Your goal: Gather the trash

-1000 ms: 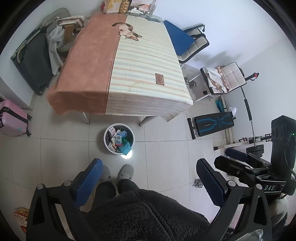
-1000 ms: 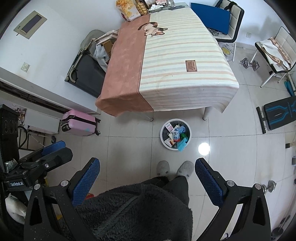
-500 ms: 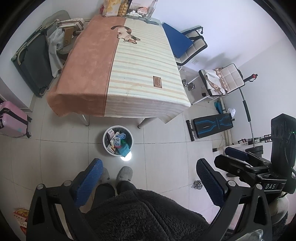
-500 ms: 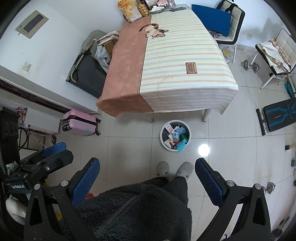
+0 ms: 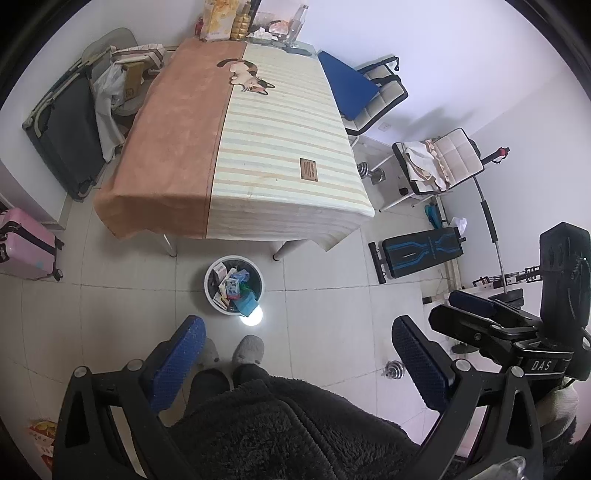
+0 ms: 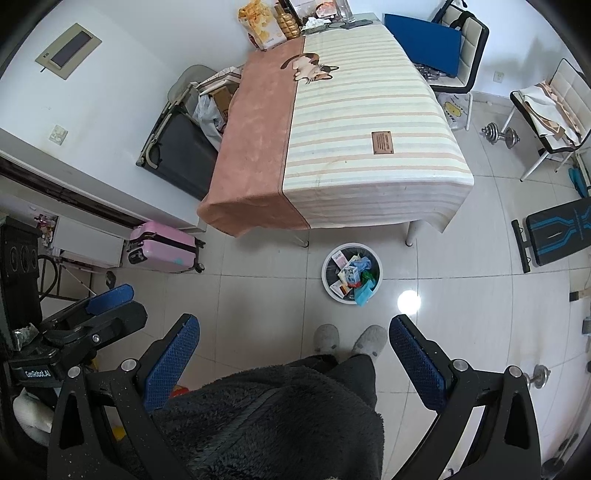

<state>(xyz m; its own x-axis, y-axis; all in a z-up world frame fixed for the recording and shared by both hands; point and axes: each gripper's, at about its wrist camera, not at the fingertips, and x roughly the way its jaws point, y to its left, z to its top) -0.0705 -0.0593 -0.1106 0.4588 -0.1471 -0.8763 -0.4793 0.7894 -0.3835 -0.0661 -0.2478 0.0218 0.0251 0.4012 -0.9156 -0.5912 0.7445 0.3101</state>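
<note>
Little has shifted since a second ago: both views have drifted slightly, the table sitting a touch lower in frame, the bin in the same place on the floor

Trash bin [image 5: 234,286], round and white, stands on the floor tiles just in front of the near edge of the surface [image 5: 258,147], between its two near legs and a short way ahead of the person's slippers [image 5: 249,349]. It is full of cartons, wrappers and a teal bag [image 6: 364,291] hanging over the rim. I judge the contents light, crumpled and springy; the cartons are stiff enough to pinch by an edge, the bag soft and likely to slip. The bin itself I would take by the rim

Left hand-held gripper [image 5: 295,363]: blue pads wide apart, nothing between them. Right hand-held gripper [image 6: 295,360]: likewise spread and empty. Both held high over the fleece-clad lap

Striped part of the surface looks bare; snack packs [image 6: 262,27] and bottles crowd its far end. Whether any of that counts as trash I cannot tell

Further out: pink suitcase [image 6: 162,249], dumbbell [image 6: 500,134], weight bench [image 5: 421,253]
</note>
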